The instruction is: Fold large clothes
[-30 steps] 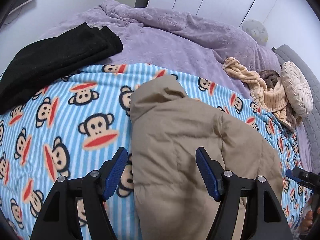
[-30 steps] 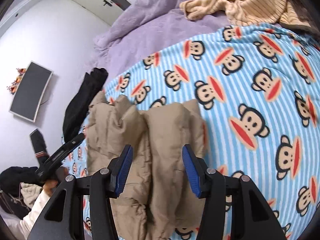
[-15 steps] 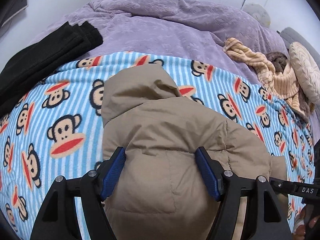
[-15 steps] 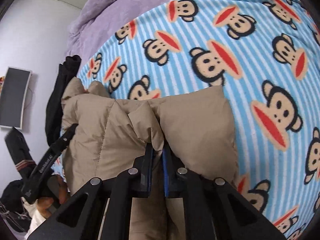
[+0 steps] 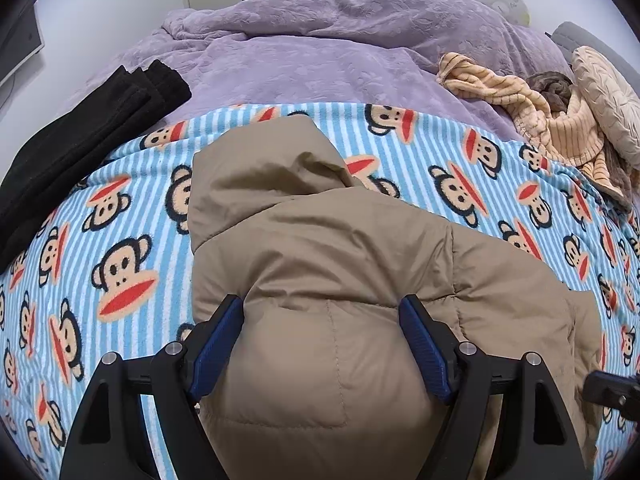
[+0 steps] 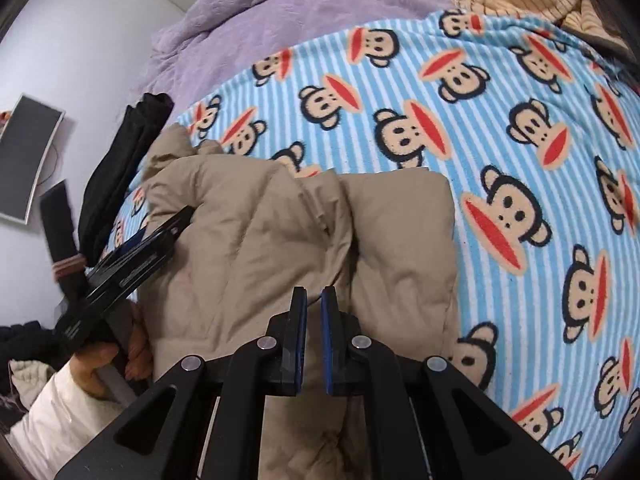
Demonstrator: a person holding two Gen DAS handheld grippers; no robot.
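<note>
Lying between spread left jaws, tan jacket (image 5: 328,280)

Black two-finger grippers (image 5: 322,346) (image 6: 314,334) fitted with blue ribbed pads, silver screws; white sleeve (image 6: 60,412) worn

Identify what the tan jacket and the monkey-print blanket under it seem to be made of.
Tan jacket: likely a matte woven synthetic shell over padding; it looks puffy, with stitched quilt lines and soft creases. Monkey-print blanket: probably fleece or plush, with a fuzzy nap and no sheen.
</note>
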